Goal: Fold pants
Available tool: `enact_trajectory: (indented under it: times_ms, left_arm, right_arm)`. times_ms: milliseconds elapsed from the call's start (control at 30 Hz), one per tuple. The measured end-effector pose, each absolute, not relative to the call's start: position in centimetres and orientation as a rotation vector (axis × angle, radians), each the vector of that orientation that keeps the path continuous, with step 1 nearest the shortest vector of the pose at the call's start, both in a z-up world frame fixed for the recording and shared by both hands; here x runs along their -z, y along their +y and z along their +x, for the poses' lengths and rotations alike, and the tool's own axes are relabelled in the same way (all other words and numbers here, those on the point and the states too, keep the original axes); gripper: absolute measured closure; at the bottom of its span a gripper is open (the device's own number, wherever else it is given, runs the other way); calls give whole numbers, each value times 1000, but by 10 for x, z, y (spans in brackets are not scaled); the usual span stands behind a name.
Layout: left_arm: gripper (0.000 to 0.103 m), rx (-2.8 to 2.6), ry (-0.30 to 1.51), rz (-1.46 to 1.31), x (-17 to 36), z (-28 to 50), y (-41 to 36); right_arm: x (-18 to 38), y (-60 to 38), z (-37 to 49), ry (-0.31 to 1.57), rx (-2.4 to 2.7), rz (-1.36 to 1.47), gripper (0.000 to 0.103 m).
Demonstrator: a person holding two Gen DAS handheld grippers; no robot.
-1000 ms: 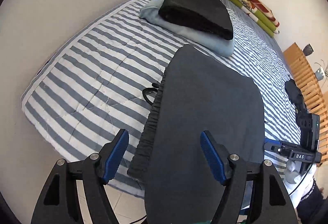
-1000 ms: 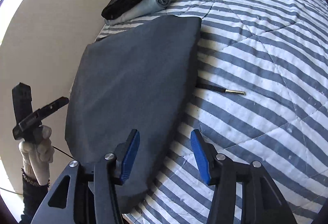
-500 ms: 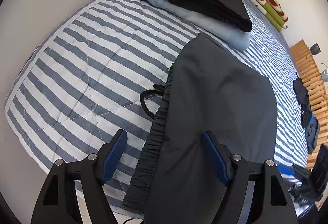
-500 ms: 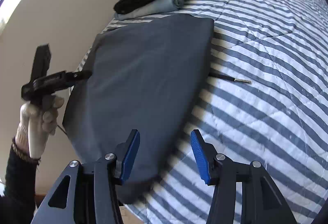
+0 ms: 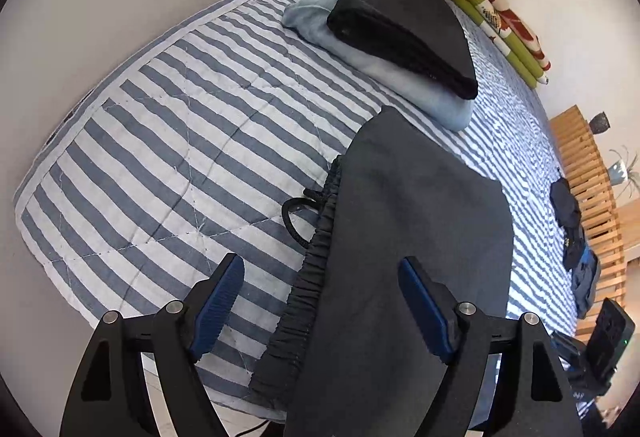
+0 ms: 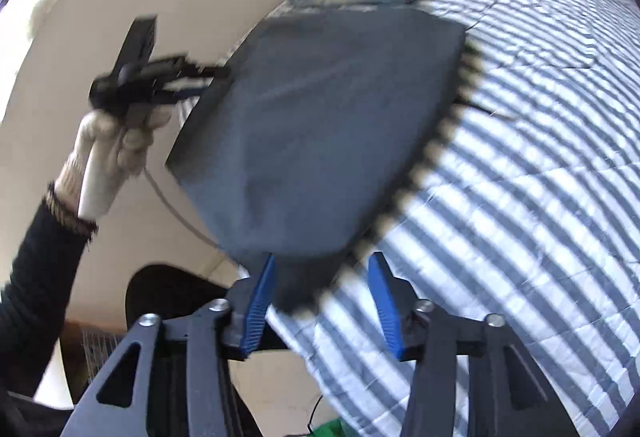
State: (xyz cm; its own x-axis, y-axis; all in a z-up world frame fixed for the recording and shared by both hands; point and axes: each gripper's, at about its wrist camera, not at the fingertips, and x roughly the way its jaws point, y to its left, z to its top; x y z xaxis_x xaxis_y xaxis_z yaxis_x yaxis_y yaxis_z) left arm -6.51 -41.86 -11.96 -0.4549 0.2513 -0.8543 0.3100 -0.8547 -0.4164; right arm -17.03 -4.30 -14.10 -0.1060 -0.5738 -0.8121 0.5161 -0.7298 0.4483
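One pair of dark grey pants [image 5: 404, 237] lies folded flat on the striped bed [image 5: 180, 141], gathered waistband at its left edge. Left gripper [image 5: 320, 305] and right gripper [image 6: 324, 301] jaws are open, holding nothing.

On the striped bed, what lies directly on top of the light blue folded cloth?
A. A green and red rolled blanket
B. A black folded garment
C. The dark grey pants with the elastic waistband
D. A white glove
B: the black folded garment rests on the light blue folded cloth, while the dark grey pants lie apart, nearer the camera.
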Motion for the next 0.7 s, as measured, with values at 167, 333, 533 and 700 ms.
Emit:
enact_trajectory:
  times_ms: [167, 333, 533, 700]
  left_arm:
    - [21, 2479, 895, 1696, 134, -79, -420]
    - [19, 2451, 911, 1797, 152, -95, -414]
    - [20, 2517, 745, 1797, 154, -106, -396]
    - [50, 2561, 680, 1787, 154, -111, -383]
  right_arm:
    - [145, -30, -233, -188, 2044, 1452, 39]
    - [181, -33, -266, -416, 1875, 1583, 39]
    - [181, -52, -261, -434, 1820, 1537, 31]
    - [175, -70, -254, -312, 1841, 1489, 34]
